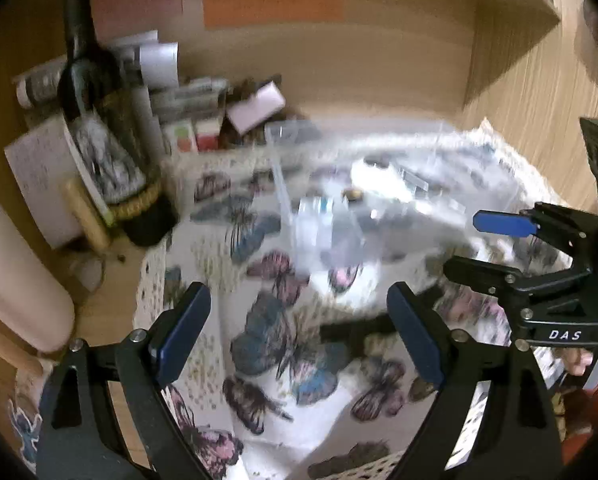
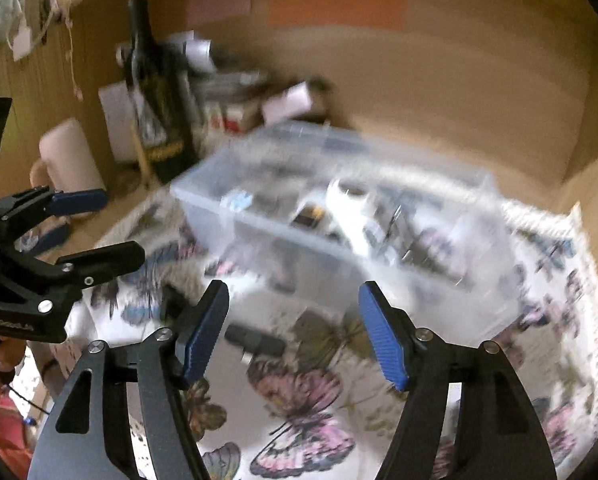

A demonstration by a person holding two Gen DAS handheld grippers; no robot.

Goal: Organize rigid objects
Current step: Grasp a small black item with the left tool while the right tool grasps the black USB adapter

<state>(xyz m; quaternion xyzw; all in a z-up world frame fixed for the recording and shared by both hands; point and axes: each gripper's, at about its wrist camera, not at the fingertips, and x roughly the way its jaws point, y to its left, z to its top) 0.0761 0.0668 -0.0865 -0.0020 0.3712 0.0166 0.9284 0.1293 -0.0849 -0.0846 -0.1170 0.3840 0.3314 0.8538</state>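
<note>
A clear plastic storage bin (image 2: 431, 280) stands on the butterfly-print cloth (image 2: 299, 408) and holds several small items, among them a white tube (image 2: 351, 208). It shows blurred in the left wrist view (image 1: 379, 200). A small black object (image 2: 255, 342) lies on the cloth in front of the bin, just beyond my right gripper (image 2: 293, 332), which is open and empty. My left gripper (image 1: 299, 332) is open and empty above the cloth, short of the bin. Each gripper shows in the other's view: the right one (image 1: 479, 244), the left one (image 2: 95, 228).
A dark wine bottle (image 1: 99, 120) stands at the back left among papers and small boxes (image 1: 195, 120). A cream-coloured roll (image 1: 15, 280) lies at the left. Wooden walls (image 1: 519, 92) close in the back and right. Both views are motion-blurred.
</note>
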